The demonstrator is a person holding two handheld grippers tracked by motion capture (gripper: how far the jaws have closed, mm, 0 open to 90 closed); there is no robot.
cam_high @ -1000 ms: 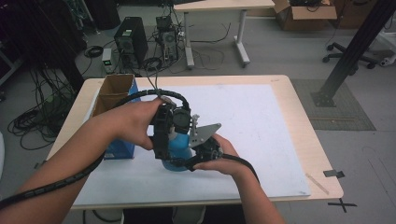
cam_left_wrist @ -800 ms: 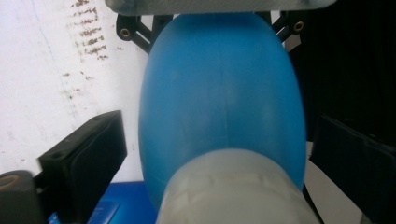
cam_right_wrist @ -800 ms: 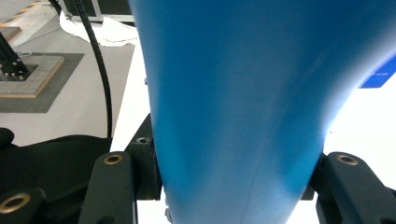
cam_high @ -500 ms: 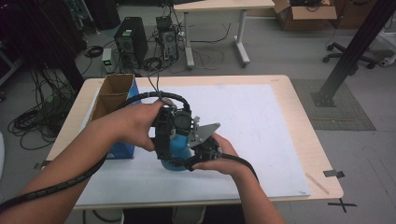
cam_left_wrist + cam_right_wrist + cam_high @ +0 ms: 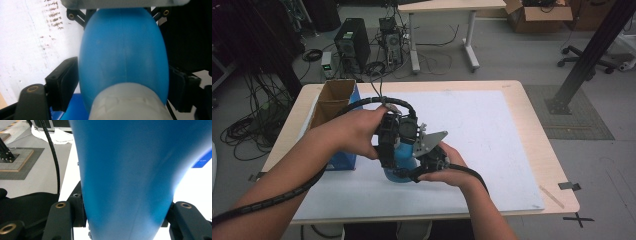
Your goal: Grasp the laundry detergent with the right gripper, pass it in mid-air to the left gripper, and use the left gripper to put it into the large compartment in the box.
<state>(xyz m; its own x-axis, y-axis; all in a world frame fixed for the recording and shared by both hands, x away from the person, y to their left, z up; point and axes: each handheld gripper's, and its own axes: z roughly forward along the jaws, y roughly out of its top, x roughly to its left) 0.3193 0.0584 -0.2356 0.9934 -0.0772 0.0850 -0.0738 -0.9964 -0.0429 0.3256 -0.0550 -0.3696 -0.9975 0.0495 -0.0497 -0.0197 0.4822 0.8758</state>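
**Left jaws drawn in on a bottle already clamped from the right**

Closed in markedly since the earlier frames: left gripper (image 5: 387, 159), jaws just now narrowing from wide apart to about half their spread, with the blue bottle (image 5: 402, 156) between them. Otherwise little changed, both hands staying put.

High view: bottle held low over the white mat (image 5: 492, 130), near the table's (image 5: 532, 107) front edge and just right of the open cardboard box (image 5: 332, 102). Left gripper over it from the left, right gripper (image 5: 408, 172) from the near right, the two crowded together around it.

Left gripper view: rounded blue belly (image 5: 122, 55) between the jaws, pads (image 5: 66, 80) lying against it on both sides, so gripped across its widest part. Pale, cloudy collar (image 5: 127, 102) at the near end, probably a cap or neck.

Right gripper view: tapering blue wall (image 5: 130, 170) very close up, right gripper (image 5: 125, 216) shut tight on it, a jaw bearing on each flank.

Judged on handling: likely light, smooth and glossy, hence slippery. Curved flanks apt to squirt out of flat pads if squeezed off-centre. Possibly a thin or springy wall, liable to dent under hard pressure. Best held square across the widest girth, or at the stiffer collar, with firm rather than crushing force. Contents, if any, impossible to tell.
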